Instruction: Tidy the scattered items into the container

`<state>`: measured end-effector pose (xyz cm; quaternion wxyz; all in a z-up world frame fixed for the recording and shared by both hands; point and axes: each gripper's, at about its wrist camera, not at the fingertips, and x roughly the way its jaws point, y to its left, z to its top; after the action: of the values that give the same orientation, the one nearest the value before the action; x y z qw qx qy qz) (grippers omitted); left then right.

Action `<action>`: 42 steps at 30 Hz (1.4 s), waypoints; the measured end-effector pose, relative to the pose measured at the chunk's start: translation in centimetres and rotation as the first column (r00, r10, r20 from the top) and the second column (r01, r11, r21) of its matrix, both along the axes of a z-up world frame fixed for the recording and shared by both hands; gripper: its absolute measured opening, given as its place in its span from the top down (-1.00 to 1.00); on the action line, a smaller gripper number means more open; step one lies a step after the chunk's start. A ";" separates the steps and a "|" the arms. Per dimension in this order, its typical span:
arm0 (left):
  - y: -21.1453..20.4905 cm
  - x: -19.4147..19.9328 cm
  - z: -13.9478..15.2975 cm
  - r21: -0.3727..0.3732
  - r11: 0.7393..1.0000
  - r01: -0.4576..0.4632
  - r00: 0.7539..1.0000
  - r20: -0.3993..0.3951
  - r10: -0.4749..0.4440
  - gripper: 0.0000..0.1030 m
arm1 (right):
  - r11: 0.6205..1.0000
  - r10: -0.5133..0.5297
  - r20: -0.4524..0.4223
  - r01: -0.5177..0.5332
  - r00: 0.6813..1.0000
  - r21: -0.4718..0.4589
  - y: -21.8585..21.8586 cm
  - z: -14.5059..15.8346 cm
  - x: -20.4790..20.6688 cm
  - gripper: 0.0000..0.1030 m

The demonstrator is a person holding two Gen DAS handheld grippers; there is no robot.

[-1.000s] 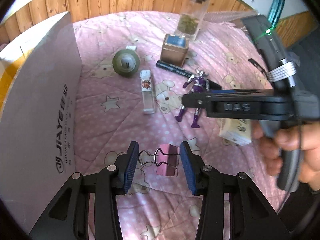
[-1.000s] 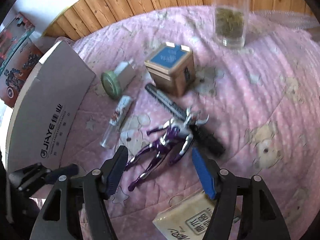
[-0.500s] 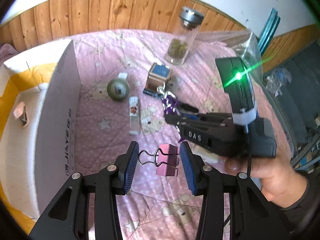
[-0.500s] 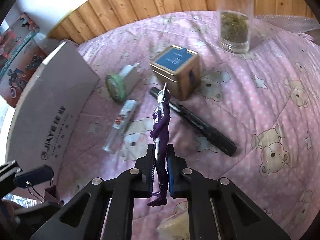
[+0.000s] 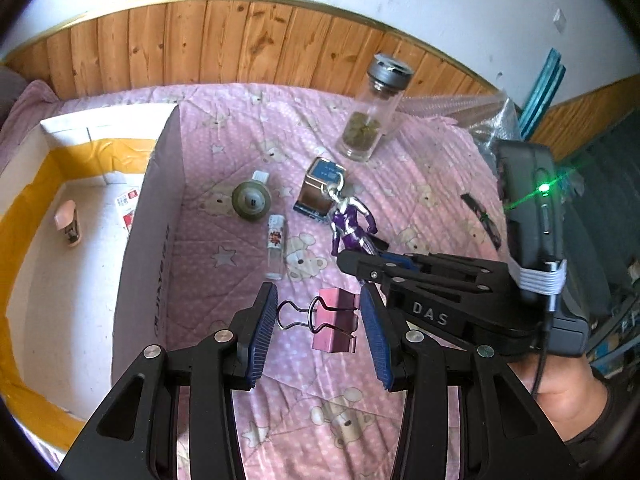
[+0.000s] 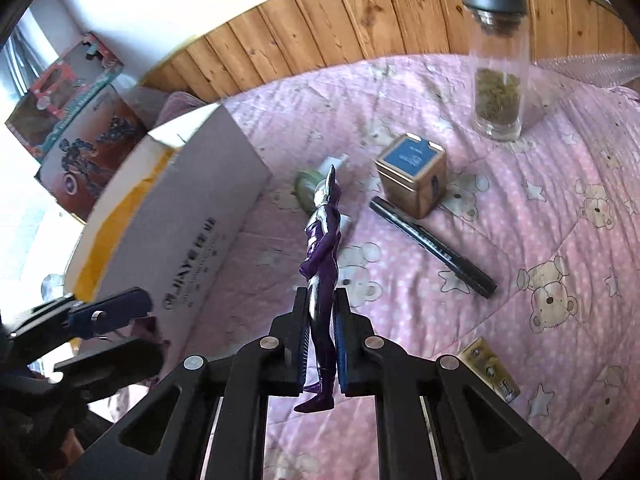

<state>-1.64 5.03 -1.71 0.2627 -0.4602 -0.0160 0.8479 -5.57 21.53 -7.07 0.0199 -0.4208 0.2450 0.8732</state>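
Observation:
My left gripper (image 5: pixel 319 322) is shut on a pink binder clip (image 5: pixel 334 325), held by its wire handle and body above the pink quilt. My right gripper (image 6: pixel 322 338) is shut on the legs of a purple and silver toy figure (image 6: pixel 322 240), lifted off the quilt; the figure also shows in the left wrist view (image 5: pixel 350 220). The white cardboard box (image 5: pixel 152 264) with yellow tape stands at the left, open, with a small pink item (image 5: pixel 69 222) inside. In the right wrist view the box (image 6: pixel 188 248) is left of the figure.
On the quilt lie a green round bottle (image 5: pixel 251 200), a small clear bottle (image 5: pixel 276 252), a gold tin with blue lid (image 6: pixel 412 174), a black marker (image 6: pixel 434 246), a glass jar (image 6: pixel 498 68) and a yellow packet (image 6: pixel 488 368). Toy boxes (image 6: pixel 68 120) stand beyond the box.
My right gripper closed on the toy figure and lifted it off the quilt. Both grippers have risen, the left still holding the binder clip, and the box interior has come into view.

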 end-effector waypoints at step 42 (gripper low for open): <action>-6.3 3.5 3.9 0.060 0.990 -0.128 0.985 -0.111 0.134 0.13 | 0.991 0.078 -0.168 -0.058 0.983 0.121 -7.5 8.7 4.9 0.76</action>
<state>1.90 -1.27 2.14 0.2190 -0.4017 -0.0534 0.8876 -0.68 14.06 1.58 -0.0070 -0.3499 0.1803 0.9192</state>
